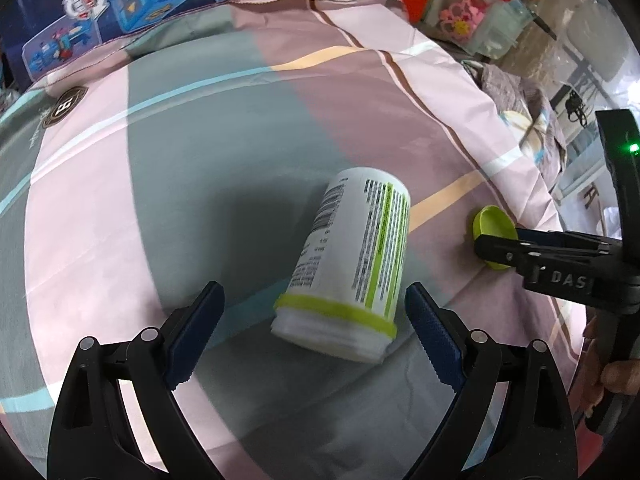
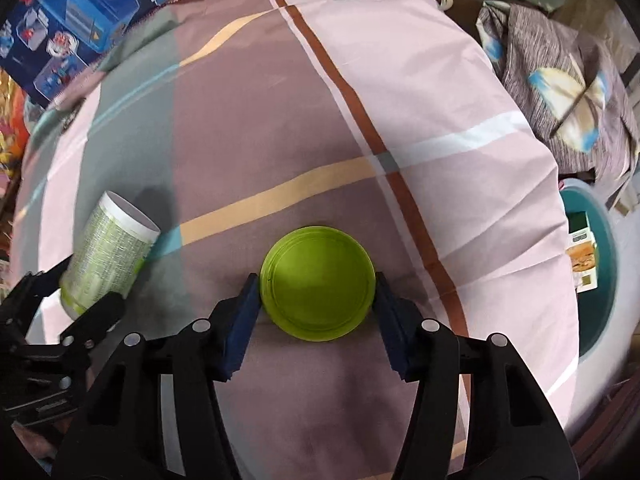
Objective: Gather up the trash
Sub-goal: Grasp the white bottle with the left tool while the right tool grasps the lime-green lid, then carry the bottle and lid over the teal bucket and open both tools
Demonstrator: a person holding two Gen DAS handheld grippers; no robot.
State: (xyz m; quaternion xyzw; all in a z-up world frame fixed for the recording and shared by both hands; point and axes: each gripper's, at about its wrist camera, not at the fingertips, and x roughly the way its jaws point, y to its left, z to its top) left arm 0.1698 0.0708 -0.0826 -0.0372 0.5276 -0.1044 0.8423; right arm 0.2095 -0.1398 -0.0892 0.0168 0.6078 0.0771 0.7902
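A white canister (image 1: 352, 256) with a green-striped label and a green neck ring lies on its side on the bedsheet, its open threaded mouth toward me. My left gripper (image 1: 316, 308) is open, its blue pads on either side of the mouth and apart from it. The canister also shows at the left of the right wrist view (image 2: 108, 252). A round lime-green lid (image 2: 318, 282) lies flat on the sheet. My right gripper (image 2: 316, 304) has its pads against the lid's two sides. It shows in the left wrist view (image 1: 486, 250) at the lid (image 1: 490, 222).
The pink, grey and mauve checked bedsheet (image 2: 400, 80) drops off at the right. A teal bin (image 2: 600, 248) with a carton inside stands below that edge. A grey patterned cloth (image 2: 560, 72) lies beyond. Blue toy boxes (image 1: 120, 4) line the far side.
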